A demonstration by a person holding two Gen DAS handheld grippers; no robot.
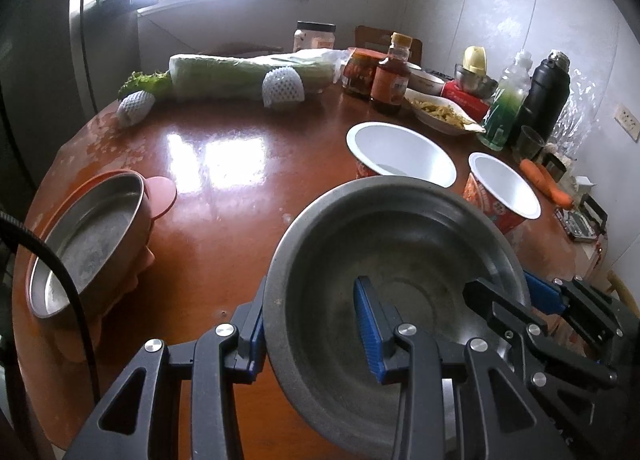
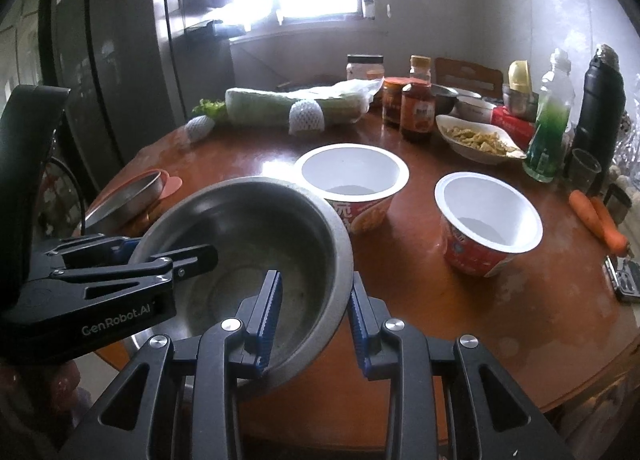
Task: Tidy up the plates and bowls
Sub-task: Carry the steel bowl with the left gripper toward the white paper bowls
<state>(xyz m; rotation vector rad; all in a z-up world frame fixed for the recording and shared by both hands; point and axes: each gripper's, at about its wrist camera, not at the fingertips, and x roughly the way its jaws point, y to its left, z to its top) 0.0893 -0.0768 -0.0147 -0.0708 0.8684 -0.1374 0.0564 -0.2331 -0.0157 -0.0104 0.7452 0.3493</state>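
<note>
Now | big round grey metal bowl held up | L gripper + R gripper both clamped on its rim, opposite sides | pink-rimmed metal dish sits left of L, nearer L hand.

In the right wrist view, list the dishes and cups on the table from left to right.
Pink-rimmed metal dish → big steel bowl, held by both grippers → first noodle cup → second noodle cup → carrots.
</note>
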